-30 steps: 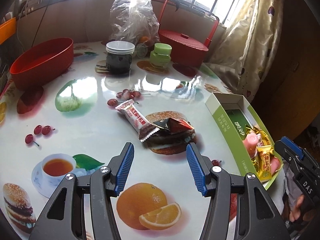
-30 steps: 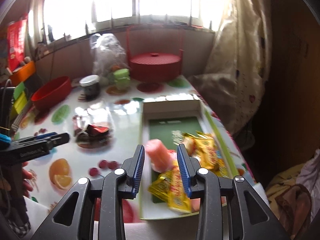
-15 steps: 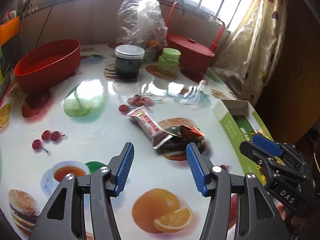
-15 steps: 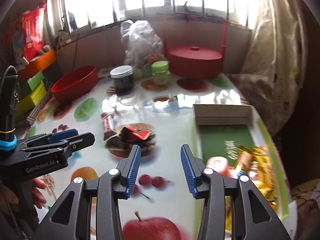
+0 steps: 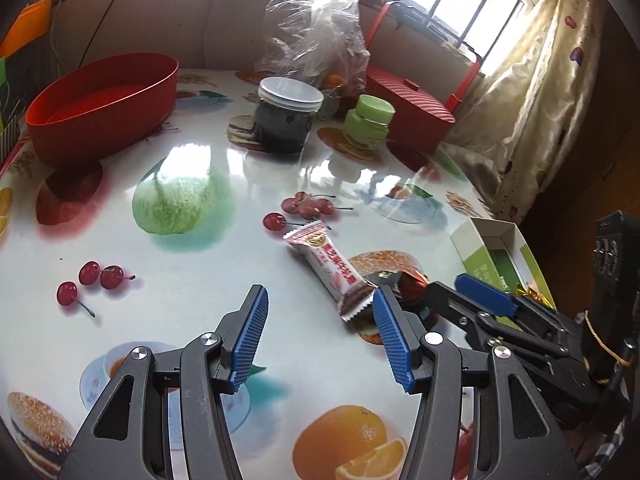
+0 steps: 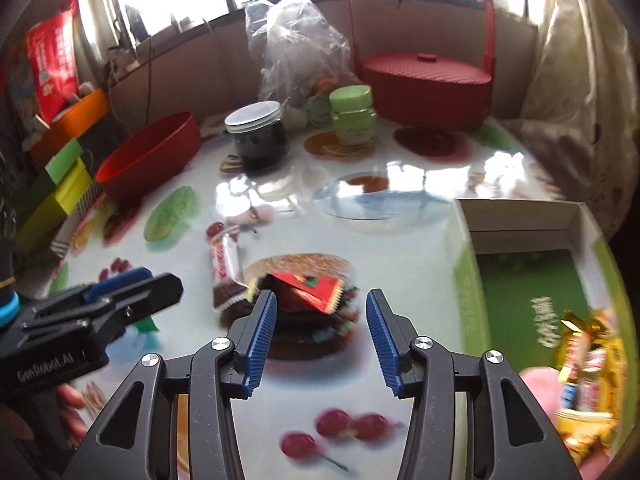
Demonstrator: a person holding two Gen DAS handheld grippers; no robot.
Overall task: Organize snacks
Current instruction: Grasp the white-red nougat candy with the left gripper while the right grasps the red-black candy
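Note:
A pink-and-white wrapped snack bar (image 5: 330, 266) lies on the fruit-print table, with a red triangular snack packet (image 6: 308, 290) touching its near end. My left gripper (image 5: 320, 336) is open and empty just short of the bar. My right gripper (image 6: 320, 332) is open and empty, right in front of the red packet. The right gripper also shows at the right of the left wrist view (image 5: 472, 300). A green-and-white box (image 6: 468, 280) on the right holds yellow wrapped snacks (image 6: 588, 364) and a pink one.
At the back stand a red oval tub (image 5: 104, 100), a dark jar with a white lid (image 5: 286, 118), a green-lidded jar (image 5: 370, 120), a clear plastic bag (image 5: 316, 28) and a red lidded basket (image 5: 408, 104). A curtain hangs at the right.
My right gripper has swung left from over the box to the red packet. My left gripper has moved left and closer to the table; the snacks have not moved.

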